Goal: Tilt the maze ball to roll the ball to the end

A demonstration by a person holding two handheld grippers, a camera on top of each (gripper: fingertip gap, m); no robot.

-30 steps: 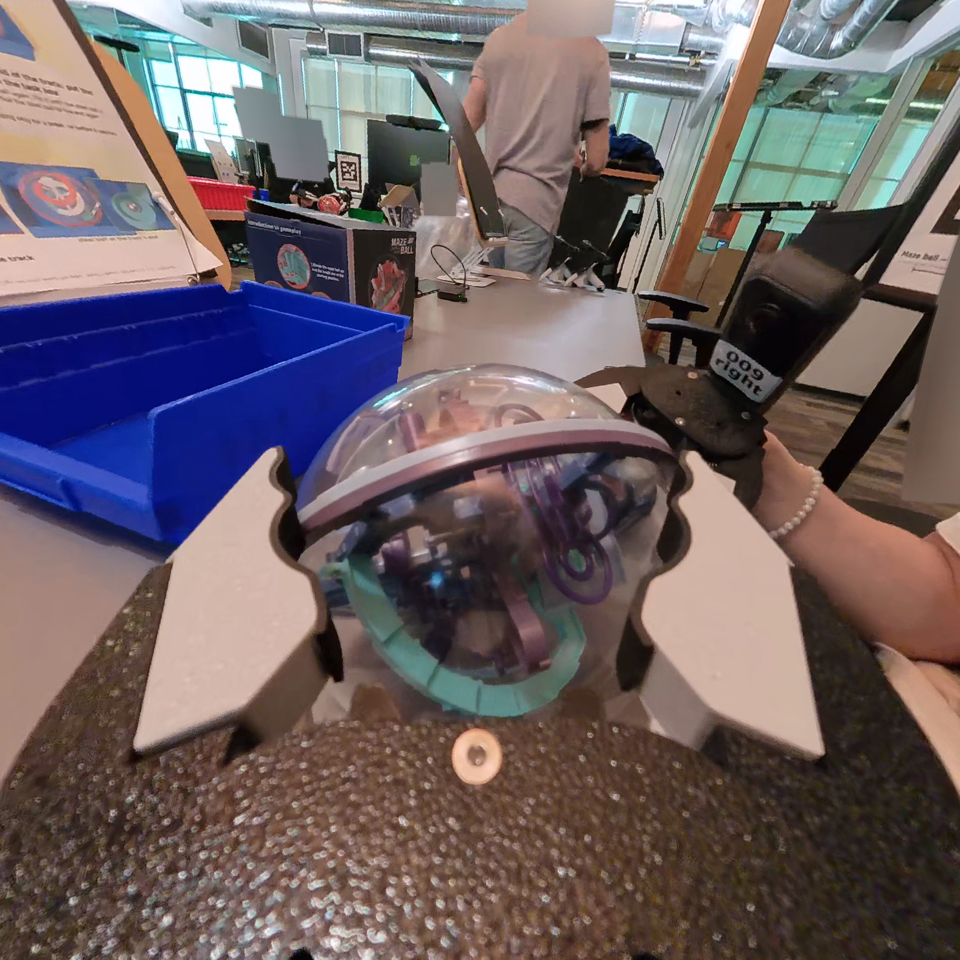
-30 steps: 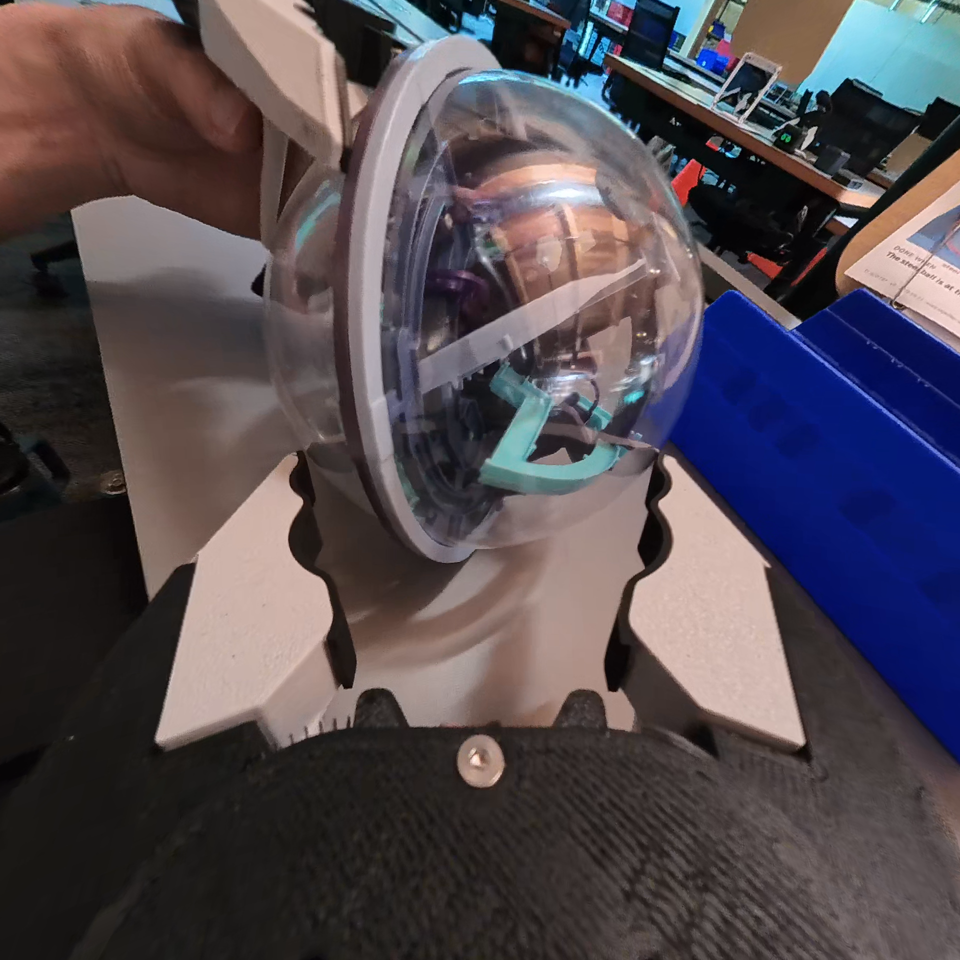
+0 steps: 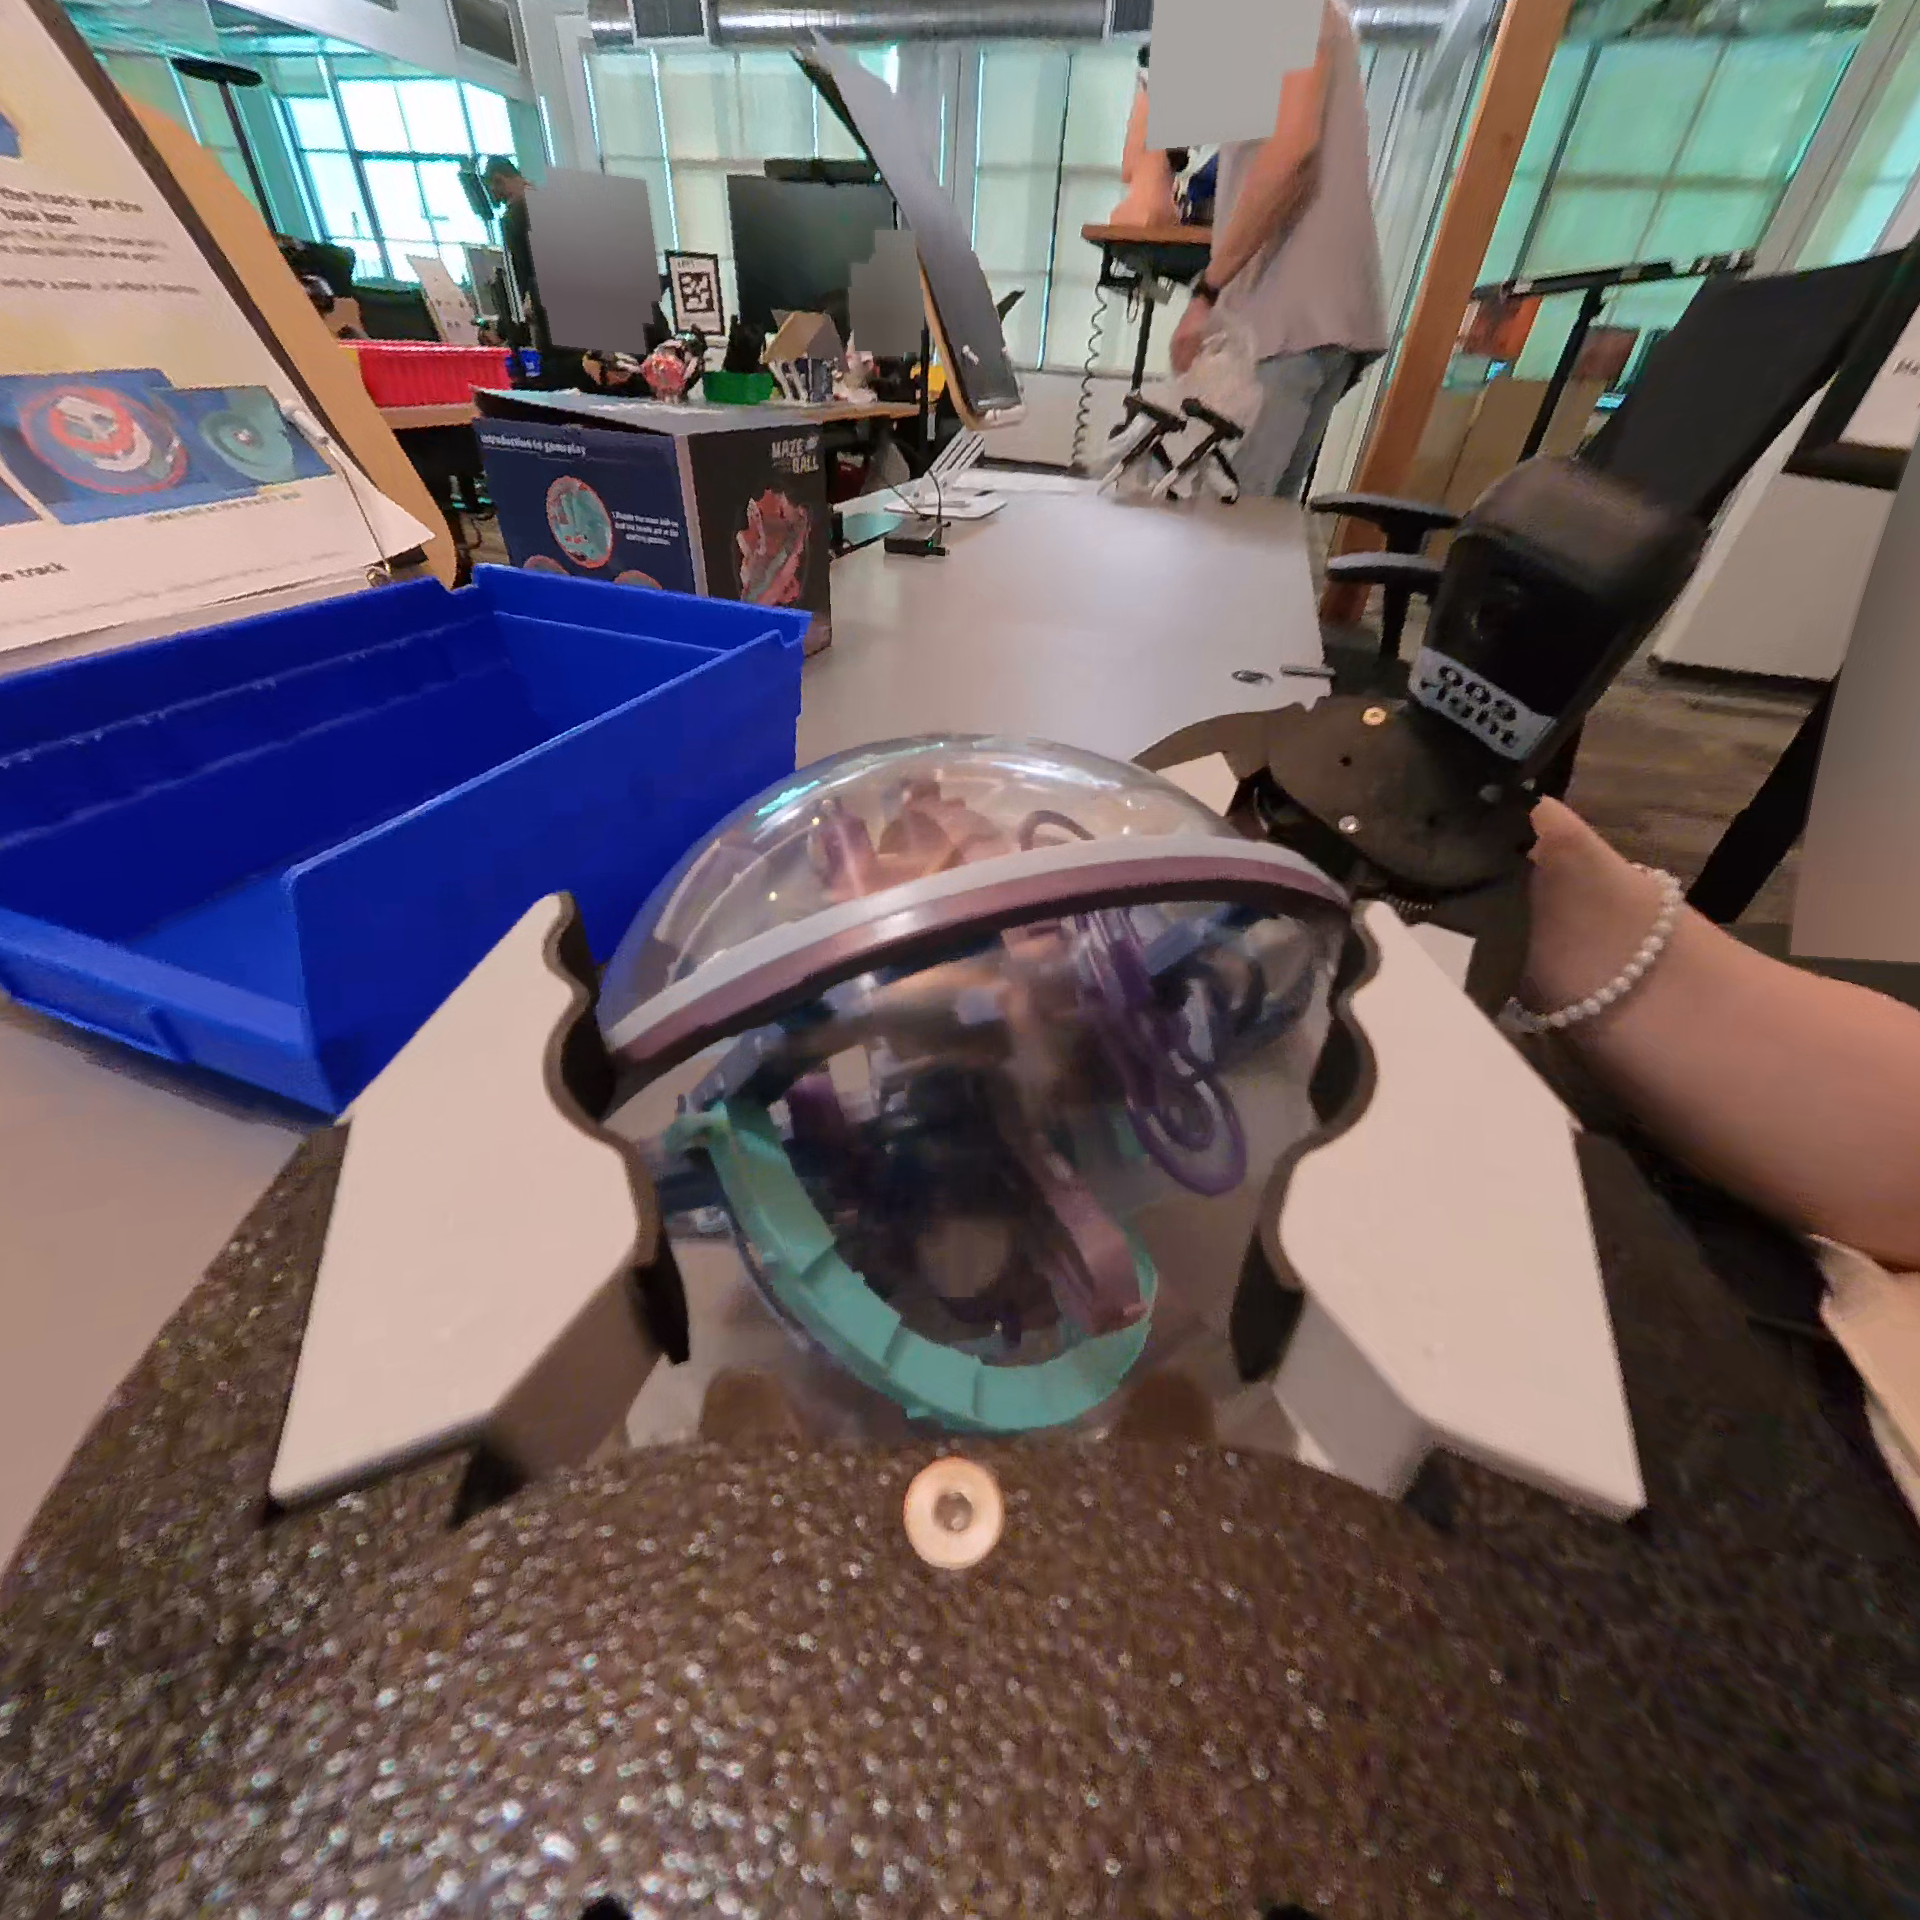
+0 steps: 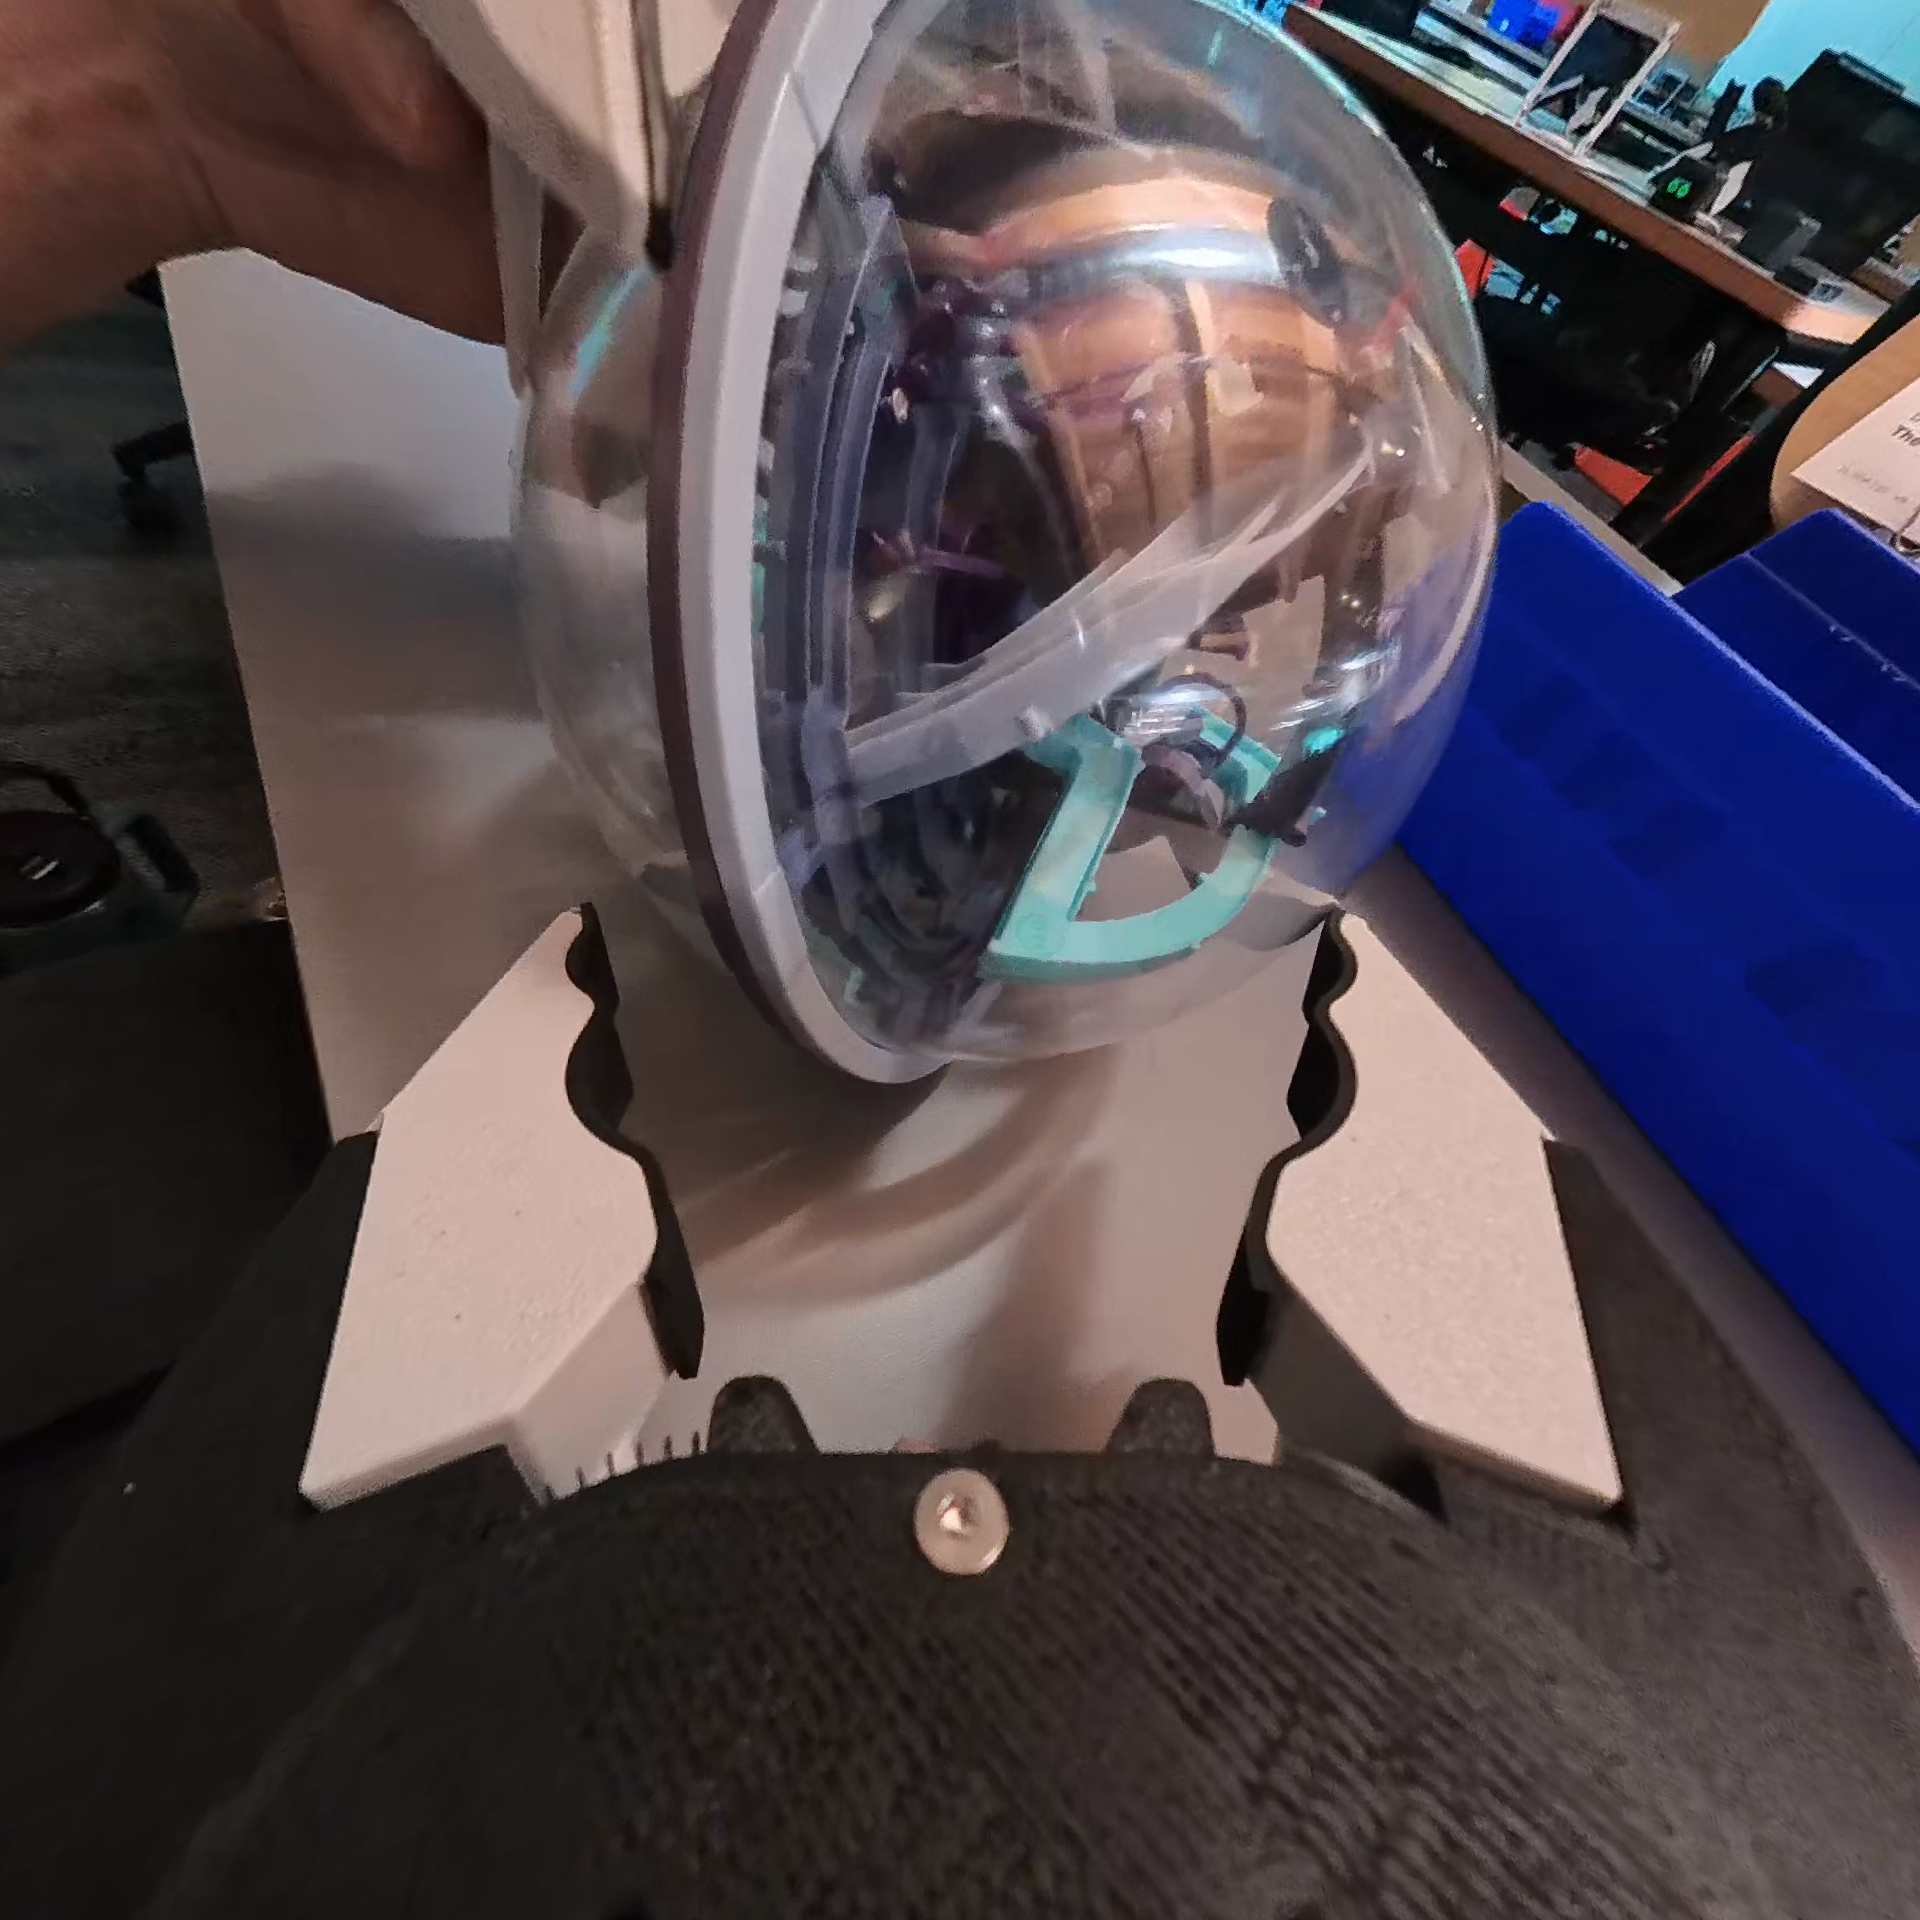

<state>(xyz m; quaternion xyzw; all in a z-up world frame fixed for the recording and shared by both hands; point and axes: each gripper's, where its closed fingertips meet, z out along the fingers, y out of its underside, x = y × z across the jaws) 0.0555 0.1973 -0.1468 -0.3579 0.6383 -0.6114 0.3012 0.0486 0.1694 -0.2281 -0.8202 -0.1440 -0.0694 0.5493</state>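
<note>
The maze ball [image 3: 956, 1039] is a clear sphere with a grey and purple ring and teal, purple and tan tracks inside. My left gripper [image 3: 961, 987] is shut on it, with both pads pressed on its sides, and holds it just above the table [image 3: 1091, 623]. In the right wrist view the ball [image 4: 1039, 571] stands beyond my right gripper [image 4: 956, 966]. Those jaws are wide open. The left pad stands clear of the ball and the right fingertip [image 4: 1335, 956] is at its lower edge. The right gripper also shows behind the ball in the left wrist view [image 3: 1434, 790]. The small ball inside cannot be made out.
A blue bin [image 3: 416, 862] stands left of the ball and also shows in the right wrist view [image 4: 1662, 831]. Behind it are a printed instruction board [image 3: 156, 364] and a dark cardboard box [image 3: 665, 509]. An office chair [image 3: 1382, 540] and a standing person [image 3: 1288, 260] are beyond the table.
The ball stays in my left grasp and has tipped a little, so its ring stands more upright in the right wrist view. The right gripper has come closer to it, still open.
</note>
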